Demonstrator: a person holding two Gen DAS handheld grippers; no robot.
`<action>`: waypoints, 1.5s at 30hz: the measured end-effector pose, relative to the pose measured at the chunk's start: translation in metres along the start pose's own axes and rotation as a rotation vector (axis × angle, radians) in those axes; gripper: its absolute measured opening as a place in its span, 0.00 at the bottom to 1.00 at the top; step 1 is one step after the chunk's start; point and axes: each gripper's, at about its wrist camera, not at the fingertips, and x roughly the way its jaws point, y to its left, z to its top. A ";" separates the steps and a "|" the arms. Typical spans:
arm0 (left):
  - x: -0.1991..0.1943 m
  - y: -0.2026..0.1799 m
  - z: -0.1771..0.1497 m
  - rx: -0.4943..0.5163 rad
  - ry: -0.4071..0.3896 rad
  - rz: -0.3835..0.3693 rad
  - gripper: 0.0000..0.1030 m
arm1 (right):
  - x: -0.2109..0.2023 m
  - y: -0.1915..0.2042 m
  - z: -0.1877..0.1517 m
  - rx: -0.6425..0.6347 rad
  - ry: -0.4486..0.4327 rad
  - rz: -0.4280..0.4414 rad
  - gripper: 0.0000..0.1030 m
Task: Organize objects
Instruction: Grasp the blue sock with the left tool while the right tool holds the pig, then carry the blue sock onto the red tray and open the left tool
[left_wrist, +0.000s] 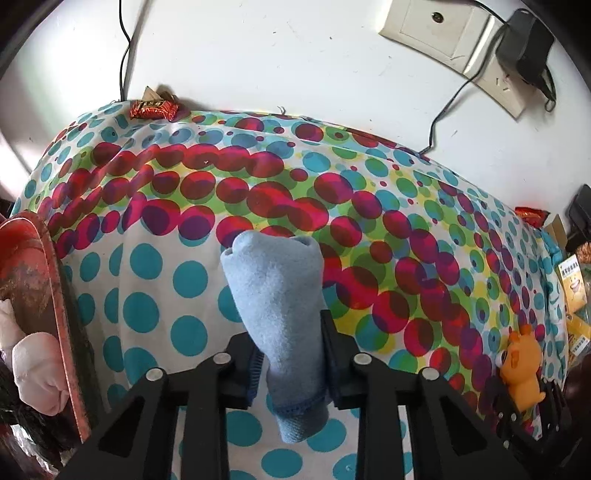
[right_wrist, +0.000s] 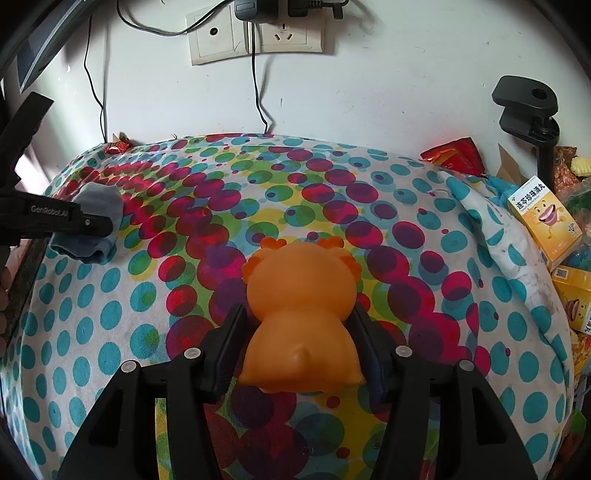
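Above the dotted tablecloth (right_wrist: 110, 325) I have both claws loaded: my left gripper (left_wrist: 291, 354) is clenched on 1 blue sock (left_wrist: 277, 295), which looks light and limp, so I pinch it mid-length and expect its free ends to droop, while my right gripper (right_wrist: 301, 347) is clamped around the lower body of 1 orange toy animal (right_wrist: 301, 314), which I judge hollow, light, smooth and liable to slip. At that cloth's far edge I count 2 red snack packets (right_wrist: 456, 155), and off its right end 1 yellow medicine box (right_wrist: 543, 218).
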 end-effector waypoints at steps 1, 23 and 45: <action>-0.002 -0.001 -0.002 0.013 -0.002 0.004 0.26 | 0.000 0.000 0.000 0.000 0.000 0.001 0.54; -0.040 -0.022 -0.068 0.261 -0.030 0.091 0.26 | 0.001 0.000 0.000 -0.001 0.001 0.000 0.54; -0.099 0.007 -0.123 0.316 -0.033 0.108 0.26 | 0.001 0.001 0.001 -0.002 0.002 -0.002 0.54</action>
